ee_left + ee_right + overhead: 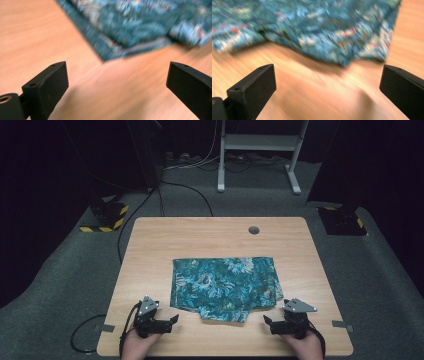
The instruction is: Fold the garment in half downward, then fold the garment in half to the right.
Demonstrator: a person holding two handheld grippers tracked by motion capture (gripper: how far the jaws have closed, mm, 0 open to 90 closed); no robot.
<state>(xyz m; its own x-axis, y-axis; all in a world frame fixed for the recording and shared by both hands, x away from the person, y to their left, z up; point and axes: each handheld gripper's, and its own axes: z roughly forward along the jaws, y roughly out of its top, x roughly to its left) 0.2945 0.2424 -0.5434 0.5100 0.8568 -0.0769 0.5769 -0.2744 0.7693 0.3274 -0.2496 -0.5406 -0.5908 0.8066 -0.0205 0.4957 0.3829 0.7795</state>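
A folded teal cloth with a floral print lies flat on the middle of the wooden table. My left gripper rests low near the front edge, just left of the cloth's near left corner, jaws wide apart with only bare wood between them. My right gripper sits at the front right, pointing at the cloth's near right corner, open as well and holding nothing. In the left gripper view and the right gripper view the cloth lies beyond the fingertips, untouched.
A round grommet hole sits near the table's far edge. Tape strips mark the front corners. Beyond the table stand a white desk frame and yellow-black striped bases on grey carpet, with cables trailing across it.
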